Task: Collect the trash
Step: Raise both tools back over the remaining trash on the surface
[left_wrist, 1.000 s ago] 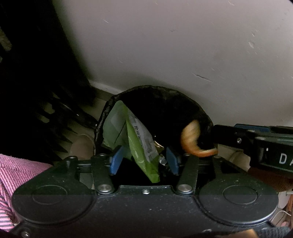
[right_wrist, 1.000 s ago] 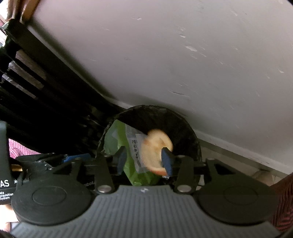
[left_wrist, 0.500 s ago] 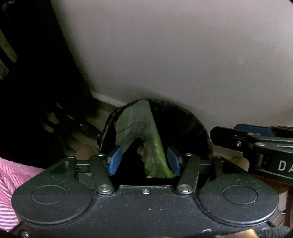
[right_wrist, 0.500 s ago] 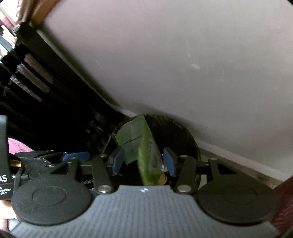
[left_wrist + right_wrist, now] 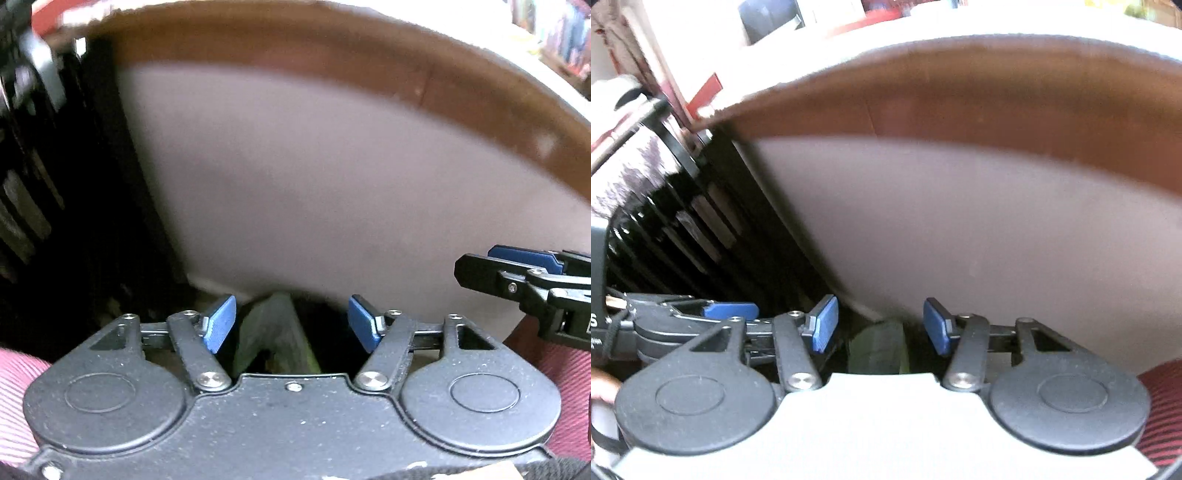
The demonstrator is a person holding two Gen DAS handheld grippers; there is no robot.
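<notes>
My left gripper [image 5: 291, 323] and right gripper [image 5: 880, 325] have just been opening wide, holding nothing. The green wrapper [image 5: 275, 332] sits in the black bin [image 5: 328, 332] below.

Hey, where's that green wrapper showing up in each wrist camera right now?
Left wrist: green wrapper bottom center, between and beyond the open jaws, down in the dark bin.
Right wrist: green wrapper bottom center, just above the gripper body.
Shared landmark: the pale wall with a brown band on top.

Both tools [image 5: 291, 323] [image 5: 879, 325] higher, wider; wrapper [image 5: 273, 332] released.
</notes>
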